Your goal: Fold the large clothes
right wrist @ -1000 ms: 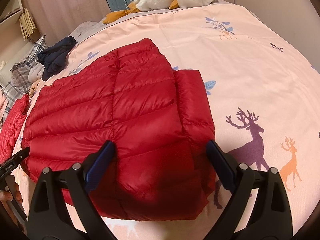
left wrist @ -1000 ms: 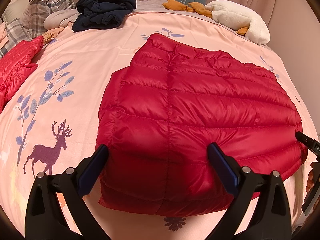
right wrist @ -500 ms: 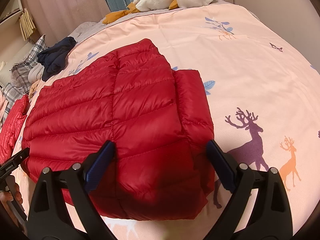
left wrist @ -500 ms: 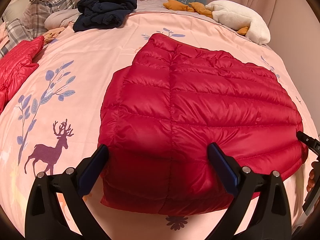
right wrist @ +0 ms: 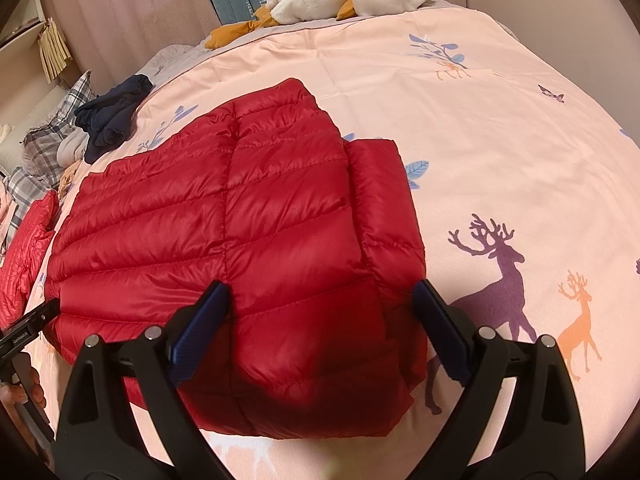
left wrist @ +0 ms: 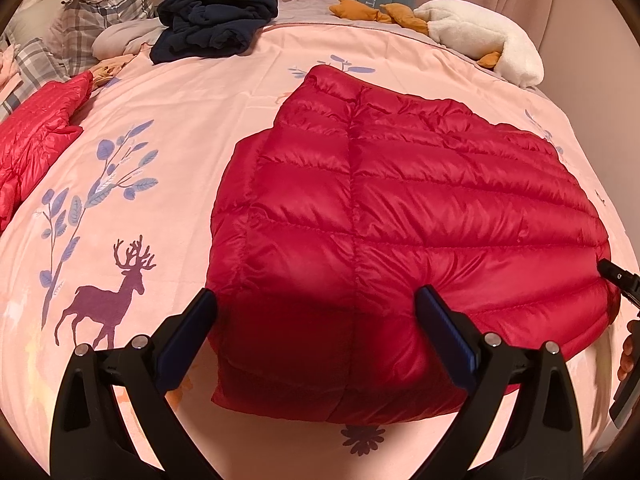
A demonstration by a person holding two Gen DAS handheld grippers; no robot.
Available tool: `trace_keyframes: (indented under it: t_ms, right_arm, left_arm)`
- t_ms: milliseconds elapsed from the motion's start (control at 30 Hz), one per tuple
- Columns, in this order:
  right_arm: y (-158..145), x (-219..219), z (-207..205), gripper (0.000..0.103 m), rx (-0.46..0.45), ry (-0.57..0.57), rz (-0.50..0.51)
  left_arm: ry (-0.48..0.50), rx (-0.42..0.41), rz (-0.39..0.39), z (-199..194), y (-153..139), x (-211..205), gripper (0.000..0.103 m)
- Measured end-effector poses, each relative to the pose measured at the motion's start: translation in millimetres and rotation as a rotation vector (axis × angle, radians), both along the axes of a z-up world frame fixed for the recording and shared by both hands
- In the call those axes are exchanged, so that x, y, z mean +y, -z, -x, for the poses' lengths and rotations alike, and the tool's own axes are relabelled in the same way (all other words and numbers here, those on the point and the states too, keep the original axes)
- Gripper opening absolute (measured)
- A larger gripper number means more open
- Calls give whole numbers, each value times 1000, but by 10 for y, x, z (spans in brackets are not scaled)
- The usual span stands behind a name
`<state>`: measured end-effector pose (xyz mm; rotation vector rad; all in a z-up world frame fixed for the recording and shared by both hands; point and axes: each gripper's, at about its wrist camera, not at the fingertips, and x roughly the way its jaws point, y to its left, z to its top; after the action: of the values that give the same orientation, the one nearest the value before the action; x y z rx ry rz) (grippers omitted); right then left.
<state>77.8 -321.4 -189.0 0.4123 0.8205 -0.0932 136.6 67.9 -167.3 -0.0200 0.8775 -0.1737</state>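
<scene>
Two grippers, the left gripper (left wrist: 316, 320) and the right gripper (right wrist: 320, 314), are hovering wide apart and empty over the folded red down jacket (left wrist: 400, 220) lying on the pink deer-print bedspread (left wrist: 180, 120).

We see a bed (left wrist: 248, 92) in a pink deer-print cover. On it lie a folded red puffer jacket (left wrist: 400, 216), a navy garment (left wrist: 212, 24), another red jacket (left wrist: 36, 128), plaid pillows (left wrist: 100, 8) and a white plush goose (left wrist: 484, 36).
</scene>
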Motion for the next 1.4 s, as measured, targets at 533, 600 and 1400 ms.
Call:
trace_keyframes:
  t_ms: [533,600,1400]
  right_arm:
    - [-2,-13,16,94,0,1,-2]
    - [-2,-13,16,94,-1,1,-3]
    - [50,-168,149,94,21,61,-16]
  left_arm:
    - [-2,1,-12,11,-4,-2,100]
    - [-2,1,-12,13,-3,-1,100]
    - [-6,-1,-19,27,7,28,100]
